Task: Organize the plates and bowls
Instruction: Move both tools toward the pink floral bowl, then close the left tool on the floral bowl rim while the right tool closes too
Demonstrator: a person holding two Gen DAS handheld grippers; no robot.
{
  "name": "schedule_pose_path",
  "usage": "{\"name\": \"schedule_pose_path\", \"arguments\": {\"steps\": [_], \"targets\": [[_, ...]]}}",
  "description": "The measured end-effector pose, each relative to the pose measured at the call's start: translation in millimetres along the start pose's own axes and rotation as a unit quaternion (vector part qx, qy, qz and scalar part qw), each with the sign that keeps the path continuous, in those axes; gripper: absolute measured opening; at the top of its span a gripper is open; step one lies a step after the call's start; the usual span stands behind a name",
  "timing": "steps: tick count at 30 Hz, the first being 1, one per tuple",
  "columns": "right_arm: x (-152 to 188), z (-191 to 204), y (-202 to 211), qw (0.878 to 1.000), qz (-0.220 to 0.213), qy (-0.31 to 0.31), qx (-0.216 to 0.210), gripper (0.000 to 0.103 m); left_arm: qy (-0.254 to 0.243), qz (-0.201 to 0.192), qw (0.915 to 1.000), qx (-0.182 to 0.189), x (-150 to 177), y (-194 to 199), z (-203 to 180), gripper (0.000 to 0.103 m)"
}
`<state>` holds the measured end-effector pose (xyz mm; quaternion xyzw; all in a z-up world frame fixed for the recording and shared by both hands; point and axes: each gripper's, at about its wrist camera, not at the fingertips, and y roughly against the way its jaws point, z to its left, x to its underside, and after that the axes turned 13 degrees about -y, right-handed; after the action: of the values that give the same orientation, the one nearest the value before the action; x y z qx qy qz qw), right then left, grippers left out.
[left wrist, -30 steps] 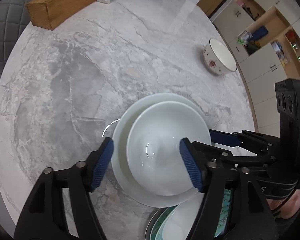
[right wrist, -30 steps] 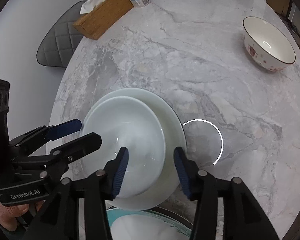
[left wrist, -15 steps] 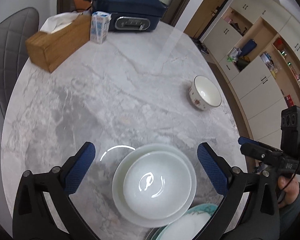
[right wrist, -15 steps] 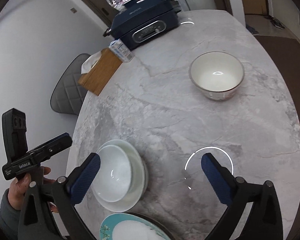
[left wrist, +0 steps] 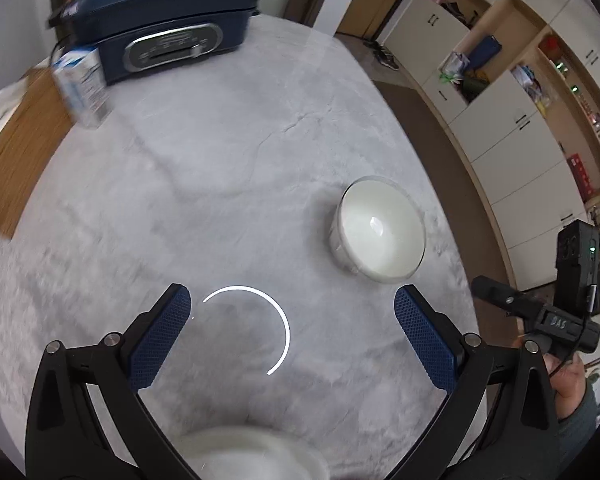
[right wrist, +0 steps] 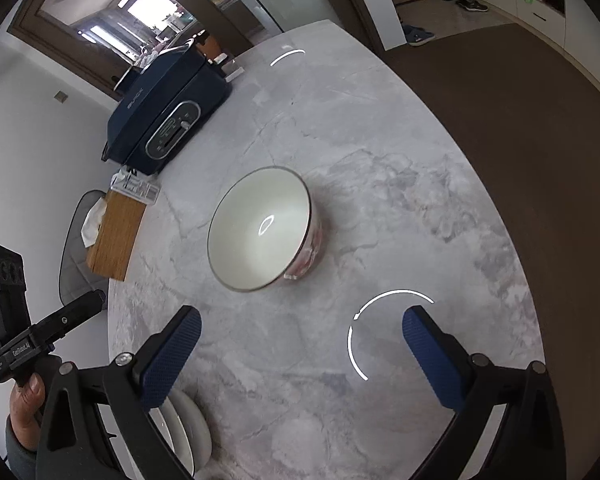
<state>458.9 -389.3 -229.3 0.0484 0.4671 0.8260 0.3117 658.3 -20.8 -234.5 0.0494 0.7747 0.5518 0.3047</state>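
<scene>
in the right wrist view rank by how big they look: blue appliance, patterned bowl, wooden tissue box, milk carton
Largest to smallest as they look:
1. blue appliance
2. patterned bowl, nearer the camera, so its place against the appliance is unsure
3. wooden tissue box
4. milk carton

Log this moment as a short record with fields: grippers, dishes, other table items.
left gripper: jaws wide open, nothing between them
right gripper: jaws wide open, empty
patterned bowl: upright, alone on the marble table, ahead of both grippers
white stack: near table edge, partly hidden
far side: blue appliance, carton, wooden tissue box
</scene>
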Motion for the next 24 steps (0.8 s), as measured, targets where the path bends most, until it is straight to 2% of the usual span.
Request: {"name": "schedule_pose_path", "arguments": {"steps": [2,4,10,11,13,14,15,16,17,19,20,21,23,24], "targets": [[-17.8,-1.6,-12.3,1.000,0.007,-0.009,-0.001,0.096,-0.015,0.019,0.9996,-0.012,-23.1,-27.5,-8.1,0.103],[-31.5,-2.1,-24.4,1.000,0.017,-0.016,0.001,0.095,-0.025,0.041,0.9985,-0.026,-37.1,-54.0,-13.5,0.103],[-53.2,0.1,-59.3,0.999,0.041,-0.009,0.022,0.092,-0.027,0.073,0.9969,-0.010,-49.6,-111.0,-23.6,0.102],[-54.7,-0.8,-65.0,0.999,0.045,-0.007,0.030,0.088,-0.029,0.078,0.9964,-0.009,-51.0,-118.9,-25.2,0.102],[-55.8,-3.4,-74.9,0.998,0.052,-0.010,0.039,0.071,-0.035,0.085,0.9957,-0.014,-52.7,-130.5,-27.2,0.097],[-56.3,-4.9,-79.5,0.997,0.057,-0.012,0.042,0.066,-0.038,0.088,0.9953,-0.016,-53.3,-135.1,-27.1,0.083],[-56.3,-6.6,-84.3,0.997,0.063,-0.013,0.044,0.057,-0.040,0.093,0.9948,-0.012,-53.5,-140.2,-27.4,0.063],[-56.5,-8.0,-86.7,0.997,0.066,-0.015,0.045,0.047,-0.038,0.098,0.9945,-0.004,-52.2,-145.2,-25.2,0.053],[-56.1,-9.0,-89.5,0.997,0.069,-0.015,0.042,0.047,-0.034,0.100,0.9943,0.009,-51.9,-149.5,-24.9,0.044],[-55.1,-7.6,-92.2,0.997,0.073,-0.012,0.030,0.034,-0.038,0.096,0.9945,0.016,-54.3,-149.7,-30.2,0.036],[-54.3,-5.4,-92.1,0.997,0.072,-0.008,0.027,0.030,-0.043,0.093,0.9945,0.024,-56.3,-149.0,-34.0,0.026],[-53.4,-2.4,-92.0,0.997,0.074,-0.004,0.021,0.020,-0.047,0.092,0.9943,0.026,-58.0,-148.5,-37.7,0.019],[-52.0,3.6,-91.4,0.997,0.074,0.002,0.026,0.018,-0.053,0.089,0.9944,0.022,-61.0,-145.4,-45.1,0.012],[-51.1,5.7,-91.5,0.997,0.073,0.007,0.032,0.016,-0.052,0.088,0.9946,0.021,-61.3,-143.5,-45.7,0.012]]}}
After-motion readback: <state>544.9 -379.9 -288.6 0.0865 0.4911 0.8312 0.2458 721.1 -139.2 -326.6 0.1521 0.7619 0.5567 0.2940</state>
